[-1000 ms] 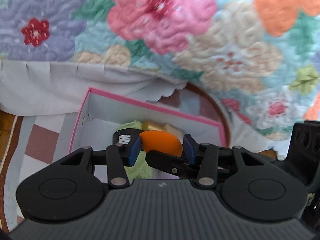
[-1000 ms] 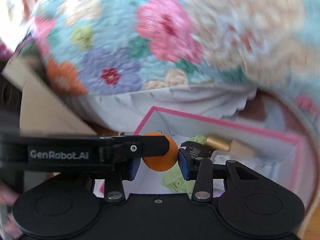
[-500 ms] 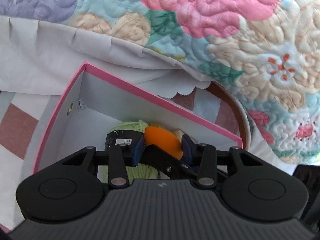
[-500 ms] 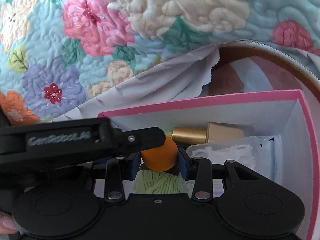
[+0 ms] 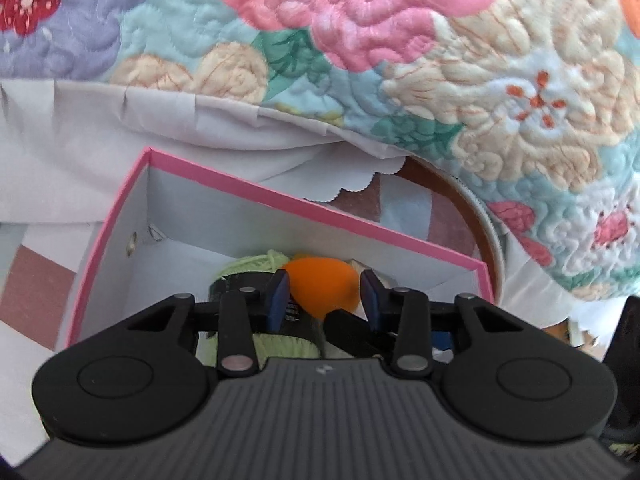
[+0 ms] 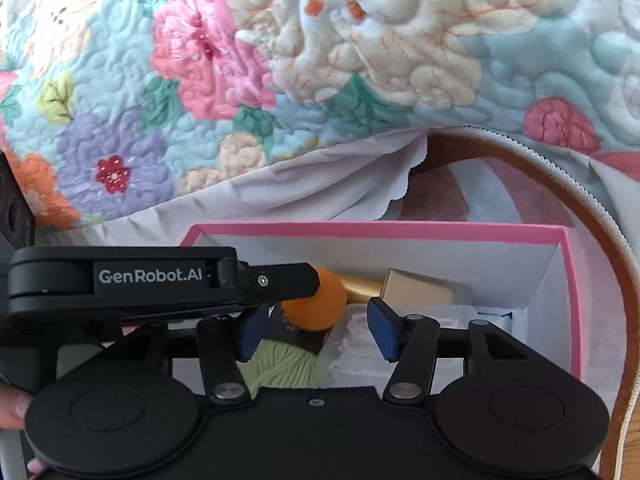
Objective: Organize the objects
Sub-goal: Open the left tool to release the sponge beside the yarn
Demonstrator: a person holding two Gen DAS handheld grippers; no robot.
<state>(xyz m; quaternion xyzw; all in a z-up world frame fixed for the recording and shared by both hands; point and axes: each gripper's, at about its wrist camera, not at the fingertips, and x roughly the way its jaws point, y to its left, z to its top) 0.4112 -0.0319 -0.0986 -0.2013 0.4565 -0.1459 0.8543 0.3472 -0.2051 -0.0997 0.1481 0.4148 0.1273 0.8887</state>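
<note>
An orange egg-shaped ball point(image 5: 320, 288) hangs just above the open pink-rimmed box point(image 5: 320, 216). My left gripper point(image 5: 322, 296) is shut on it, a blue pad against each side. In the right wrist view the same ball point(image 6: 314, 304) sits between the pads of my right gripper point(image 6: 316, 330). Those jaws are opening and their pads stand apart from the ball. The left gripper's finger point(image 6: 280, 280) reaches in from the left to the ball. Below lies a green yarn skein point(image 6: 284, 364).
Inside the box point(image 6: 380, 227) are a gold-capped bottle point(image 6: 400, 286) and a clear plastic container point(image 6: 360, 344). A flowered quilt point(image 5: 360, 20) with a grey lining rises behind the box. A brown zippered rim point(image 6: 592, 208) curves around the right. A person's fingertip point(image 6: 10, 408) shows at the left edge.
Both grippers have sunk toward the box, which now fills more of each view. The right gripper's pads, earlier pressed on the orange ball, have parted from it. The left grip holds.
</note>
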